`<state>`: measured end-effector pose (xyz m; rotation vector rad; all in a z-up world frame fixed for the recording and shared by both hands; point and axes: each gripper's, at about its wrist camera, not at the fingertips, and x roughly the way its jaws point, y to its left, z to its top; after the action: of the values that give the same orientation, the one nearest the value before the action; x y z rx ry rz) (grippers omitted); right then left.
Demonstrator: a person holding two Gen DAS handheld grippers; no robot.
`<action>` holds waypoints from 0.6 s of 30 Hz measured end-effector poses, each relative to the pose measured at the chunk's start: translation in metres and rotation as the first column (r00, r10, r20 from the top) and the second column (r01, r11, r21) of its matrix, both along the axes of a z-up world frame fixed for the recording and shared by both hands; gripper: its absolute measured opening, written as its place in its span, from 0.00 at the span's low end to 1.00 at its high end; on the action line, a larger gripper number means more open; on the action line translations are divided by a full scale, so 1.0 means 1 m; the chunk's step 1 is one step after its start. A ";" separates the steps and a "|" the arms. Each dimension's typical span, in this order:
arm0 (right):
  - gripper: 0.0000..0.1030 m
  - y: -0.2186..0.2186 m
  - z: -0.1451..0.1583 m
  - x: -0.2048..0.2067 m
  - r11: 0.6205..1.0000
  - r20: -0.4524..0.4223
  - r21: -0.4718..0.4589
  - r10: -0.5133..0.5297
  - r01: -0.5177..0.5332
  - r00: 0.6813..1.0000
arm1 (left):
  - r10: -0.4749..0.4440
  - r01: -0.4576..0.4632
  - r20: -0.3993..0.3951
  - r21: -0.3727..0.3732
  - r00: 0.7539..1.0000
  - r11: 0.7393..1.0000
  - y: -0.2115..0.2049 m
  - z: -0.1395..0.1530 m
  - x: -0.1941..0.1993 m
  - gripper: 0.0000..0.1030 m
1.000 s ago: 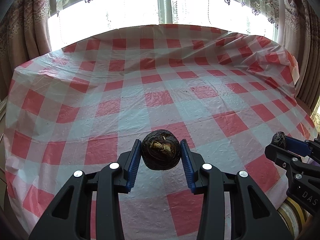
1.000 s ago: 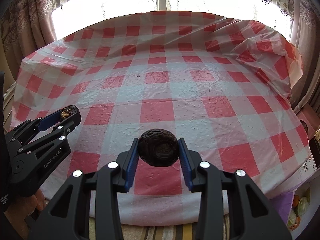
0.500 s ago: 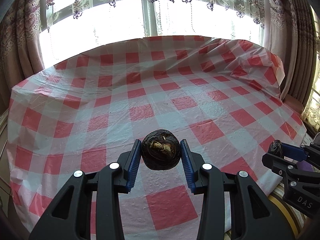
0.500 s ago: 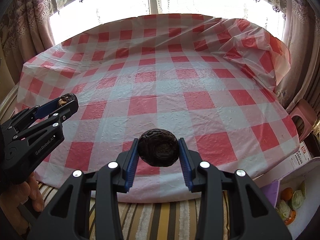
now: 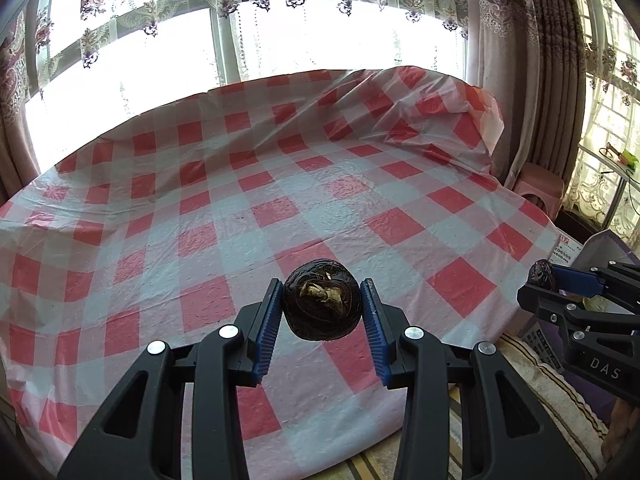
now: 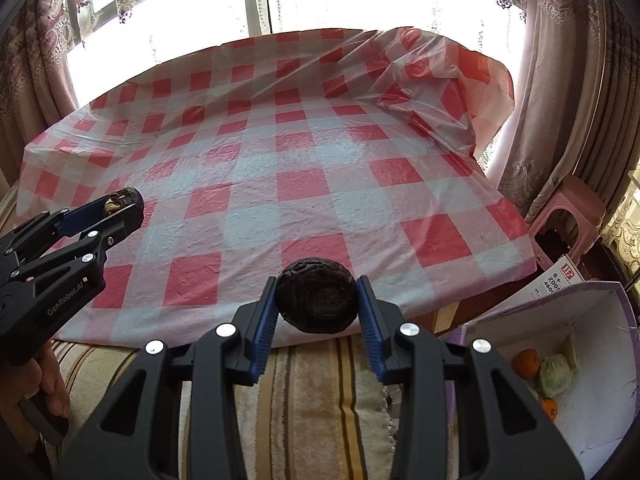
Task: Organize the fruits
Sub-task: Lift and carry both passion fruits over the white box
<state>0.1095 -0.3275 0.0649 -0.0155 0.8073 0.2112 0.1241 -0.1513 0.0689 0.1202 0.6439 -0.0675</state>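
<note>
My left gripper [image 5: 322, 308] is shut on a dark round fruit [image 5: 322, 306] with a dried tan stem end, held in the air over the near part of the red-and-white checked cloth [image 5: 280, 184]. My right gripper [image 6: 316, 298] is shut on a second dark wrinkled round fruit [image 6: 317, 295], above the cloth's near edge. Each gripper appears in the other's view: the right gripper [image 5: 540, 280] at the right edge, the left gripper [image 6: 124, 204] at the left, both with fruit between the pads. A white box [image 6: 592, 420] at lower right holds oranges [image 6: 526, 362] and a pale green fruit [image 6: 554, 374].
A striped towel [image 6: 320, 392] lies below the cloth's near edge. A pink stool [image 6: 568, 216] stands to the right of the covered surface, beside curtains [image 6: 560, 80]. A printed carton [image 6: 558, 280] lies next to the box. A hand [image 6: 52, 384] grips the left handle.
Both grippers have drawn back from the checked cloth and swung to the right, each still holding its fruit. The near edge, the towel and the white box have come into view.
</note>
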 end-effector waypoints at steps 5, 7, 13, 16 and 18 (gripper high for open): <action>0.38 -0.032 -0.003 -0.003 0.998 -0.006 -0.017 -0.052 0.052 0.999 | -0.069 0.069 -0.008 0.009 0.998 0.998 -0.031 0.001 -0.001 0.38; 0.38 -0.045 -0.003 -0.004 0.997 -0.008 -0.023 -0.079 0.079 0.997 | -0.102 0.102 -0.013 0.010 0.995 0.995 -0.045 0.000 -0.001 0.38; 0.38 -0.084 -0.003 -0.004 0.987 -0.005 -0.044 -0.154 0.153 0.988 | -0.207 0.208 -0.034 0.003 0.978 0.978 -0.087 -0.002 -0.003 0.38; 0.38 -0.103 -0.004 -0.003 0.980 -0.007 -0.056 -0.189 0.189 0.982 | -0.253 0.254 -0.041 0.015 0.967 0.967 -0.109 -0.004 -0.005 0.38; 0.38 -0.114 -0.006 -0.003 0.975 -0.009 -0.072 -0.210 0.209 0.978 | -0.281 0.282 -0.047 0.018 0.959 0.959 -0.122 -0.005 -0.006 0.38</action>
<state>0.1064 -0.4415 0.0587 0.0047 0.8266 -0.0168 0.1184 -0.2734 0.0640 0.2341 0.6689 -0.3380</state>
